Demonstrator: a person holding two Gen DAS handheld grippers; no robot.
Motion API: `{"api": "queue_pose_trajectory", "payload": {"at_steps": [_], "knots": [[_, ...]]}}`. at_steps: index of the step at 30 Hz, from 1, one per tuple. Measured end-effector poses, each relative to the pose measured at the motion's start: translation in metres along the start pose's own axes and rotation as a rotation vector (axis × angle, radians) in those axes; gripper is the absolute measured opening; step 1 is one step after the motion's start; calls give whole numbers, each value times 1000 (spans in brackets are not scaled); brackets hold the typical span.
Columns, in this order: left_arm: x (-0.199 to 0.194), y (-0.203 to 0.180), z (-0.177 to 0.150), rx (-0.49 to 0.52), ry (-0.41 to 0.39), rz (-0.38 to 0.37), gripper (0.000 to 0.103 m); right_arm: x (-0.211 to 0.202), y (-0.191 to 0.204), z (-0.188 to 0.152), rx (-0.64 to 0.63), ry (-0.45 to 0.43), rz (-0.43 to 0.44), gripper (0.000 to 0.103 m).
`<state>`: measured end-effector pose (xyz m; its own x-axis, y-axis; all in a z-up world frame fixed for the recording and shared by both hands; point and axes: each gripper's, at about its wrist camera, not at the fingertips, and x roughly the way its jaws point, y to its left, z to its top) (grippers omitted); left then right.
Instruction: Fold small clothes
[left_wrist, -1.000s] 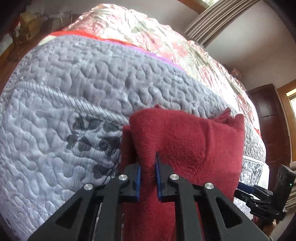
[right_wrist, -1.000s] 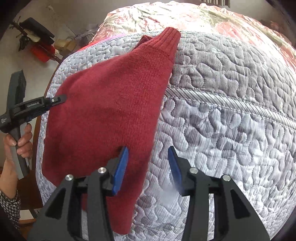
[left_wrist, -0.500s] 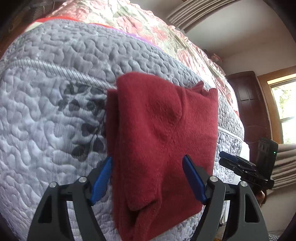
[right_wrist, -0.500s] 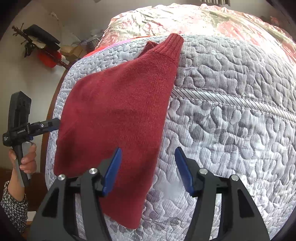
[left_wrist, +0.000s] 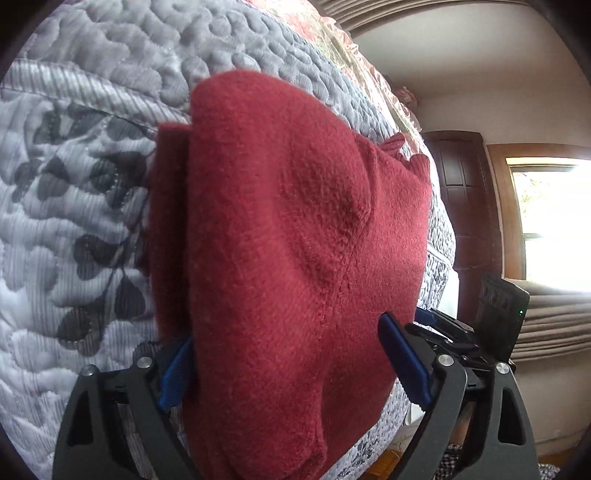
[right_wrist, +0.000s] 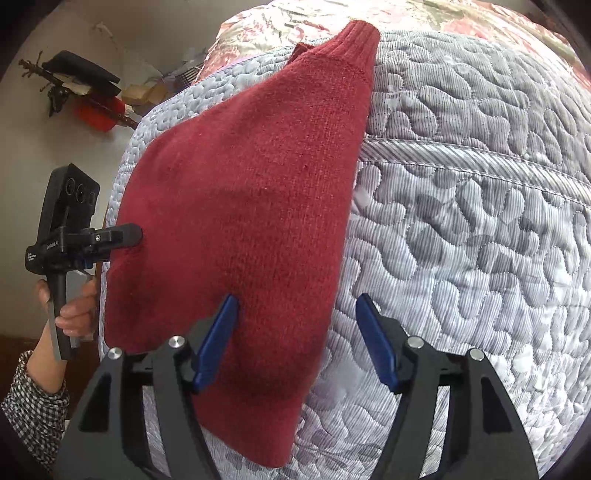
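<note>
The red sweater (left_wrist: 280, 236) lies folded on the bed (right_wrist: 461, 192), right ahead of the left tool (left_wrist: 291, 365) and ahead-left of the right tool (right_wrist: 297, 338). Both tools are wide apart, holding nothing. A bump could spoil the fold. Only the right view shows the ribbed cuff (right_wrist: 354, 42) and the hand (right_wrist: 72, 306).

A: Right wrist view, centre frame: red knit garment (right_wrist: 243, 206) folded, lying flat on grey quilted mattress (right_wrist: 461, 206). Ribbed cuff at top centre.

B: Right gripper (right_wrist: 297, 334)?

A: Bottom of frame, jaws spread wide, blue pads either side of the garment's lower right edge. Nothing gripped.

B: Left side of frame?

A: Left gripper (right_wrist: 138, 236), tip touching the garment's left edge; jaw state unreadable. A hand (right_wrist: 70, 306) holds its handle, checked sleeve (right_wrist: 35, 402) below.
</note>
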<state>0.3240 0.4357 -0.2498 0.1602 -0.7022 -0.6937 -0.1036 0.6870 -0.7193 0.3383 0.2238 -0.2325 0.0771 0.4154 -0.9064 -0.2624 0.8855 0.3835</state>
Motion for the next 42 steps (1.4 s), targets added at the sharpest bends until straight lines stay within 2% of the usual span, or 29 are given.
{"api": "queue_pose_trajectory", "payload": {"at_steps": [4,7,9,10,11,12,14,18,24,30,34,37,40,42], "knots": [[9,-10,-1,42,18,-84,90,12,0,5,16,12,44,68],[20,-15,-5,101,37,-22,82,26,-4,8,56,28,103,68],[23,-12,-6,100,41,27,55,33,-7,8,87,31,141,63],[22,-9,-5,86,40,30,51,33,-7,8,82,24,146,58],[20,-4,-5,59,35,11,39,32,-6,7,79,16,155,52],[19,-1,-7,40,27,-3,33,28,-4,6,73,7,173,49],[16,-3,-12,38,-1,-14,29,19,-2,3,60,-12,209,40],[7,-19,-24,47,-49,-76,26,-6,10,-3,15,-45,229,37],[2,-69,-52,101,-80,-127,25,-55,6,-29,-2,-86,264,35],[28,-127,-83,160,-53,-155,26,-112,-32,-74,21,-109,263,35],[79,-152,-91,196,-5,-78,27,-116,-68,-97,54,-86,182,35],[119,-154,-95,205,36,64,35,-97,-93,-109,89,-41,150,35],[125,-156,-96,219,23,146,55,-85,-107,-117,122,-38,173,36],[118,-160,-95,245,-15,211,68,-87,-110,-120,130,-54,199,36]]}}
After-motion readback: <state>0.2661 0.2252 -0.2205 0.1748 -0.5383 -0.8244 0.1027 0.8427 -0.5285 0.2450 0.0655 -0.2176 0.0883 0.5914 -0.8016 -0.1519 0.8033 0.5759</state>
